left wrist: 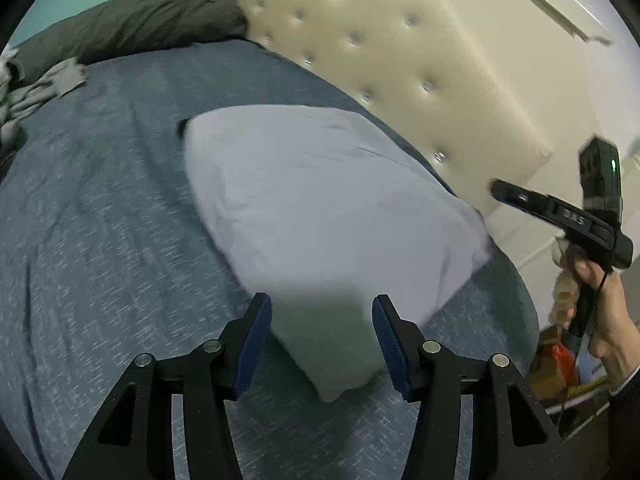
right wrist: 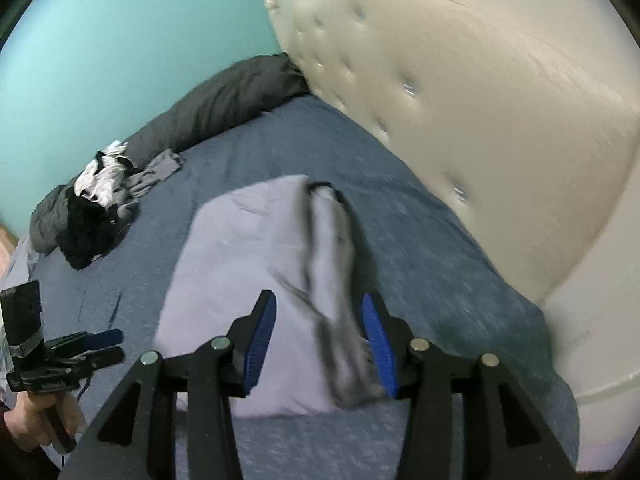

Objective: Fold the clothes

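Left gripper: nearest the left wrist camera, jaws apart, blue pads clear of the cloth; the near corner of the garment lies below and between them, not pinched.
Left gripper, other view: at the left edge of the right wrist view, held in the person's left hand, fingers pointing across the bed.
Right gripper: jaws partly apart; a dark, blurred fold of the garment runs up between the pads, close to the right pad; whether that pad touches it I cannot tell.
Right gripper, other view: at the right edge of the left wrist view, above the bed's right edge, held in the right hand; jaw gap not readable from here.
Garment: pale lilac-grey, folded to a rough rectangle, lying flat on the bed near the headboard side, its near corner toward the left gripper.
Garment, right view: same piece, with a darker ridge along its right side.
Bed: blue-grey cover, carries everything.
Pile: unfolded clothes, black, white and grey, heaped at the far left edge of the bed, well apart from the garment.
Pillow: dark grey, along the far edge, touching the pile.
Headboard: cream, tufted, along the bed's right side.
Wall: turquoise, behind the pillow.
Containers: I cannot make any out; blurred items sit off the bed's right edge.
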A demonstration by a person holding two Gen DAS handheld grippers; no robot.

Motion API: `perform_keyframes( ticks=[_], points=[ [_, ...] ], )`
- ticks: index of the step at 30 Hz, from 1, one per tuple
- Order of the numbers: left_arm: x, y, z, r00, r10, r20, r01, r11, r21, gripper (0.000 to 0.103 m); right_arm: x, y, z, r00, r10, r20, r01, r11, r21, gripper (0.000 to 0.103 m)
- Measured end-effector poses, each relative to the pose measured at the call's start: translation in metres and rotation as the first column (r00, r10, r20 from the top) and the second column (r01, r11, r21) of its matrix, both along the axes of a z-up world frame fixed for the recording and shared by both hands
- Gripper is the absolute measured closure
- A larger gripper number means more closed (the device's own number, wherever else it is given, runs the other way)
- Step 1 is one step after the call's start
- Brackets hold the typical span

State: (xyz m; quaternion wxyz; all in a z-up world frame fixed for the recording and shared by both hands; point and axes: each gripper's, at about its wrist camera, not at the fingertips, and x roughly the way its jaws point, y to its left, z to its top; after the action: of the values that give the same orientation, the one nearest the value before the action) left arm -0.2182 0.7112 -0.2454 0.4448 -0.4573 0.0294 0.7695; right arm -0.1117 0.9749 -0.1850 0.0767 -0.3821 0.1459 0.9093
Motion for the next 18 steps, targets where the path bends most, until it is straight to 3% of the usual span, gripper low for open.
perform_keyframes(
  ticks=[3,6,10,18],
  points=[
    [0.001,0.008,-0.009,1.000,-0.008,-0.014,0.007,1.000,-0.029,0.046,-0.013,-0.018,-0.010,0.998,0.057,0.022,-0.057,0.998,0.016,0.080],
    [0.005,0.017,-0.029,1.000,-0.027,-0.015,0.025,0.996,-0.087,0.046,-0.021,-0.019,-0.032,0.996,0.033,0.081,-0.036,0.999,0.031,0.085],
    [0.012,0.026,-0.053,0.999,-0.045,-0.016,0.042,0.989,-0.141,0.047,-0.017,-0.008,-0.071,0.984,-0.040,0.174,0.035,0.999,0.034,0.101],
    [0.014,0.027,-0.058,0.998,-0.058,-0.016,0.055,0.987,-0.151,0.046,-0.004,-0.005,-0.104,0.986,-0.064,0.155,0.061,0.998,0.024,0.103]
  ],
)
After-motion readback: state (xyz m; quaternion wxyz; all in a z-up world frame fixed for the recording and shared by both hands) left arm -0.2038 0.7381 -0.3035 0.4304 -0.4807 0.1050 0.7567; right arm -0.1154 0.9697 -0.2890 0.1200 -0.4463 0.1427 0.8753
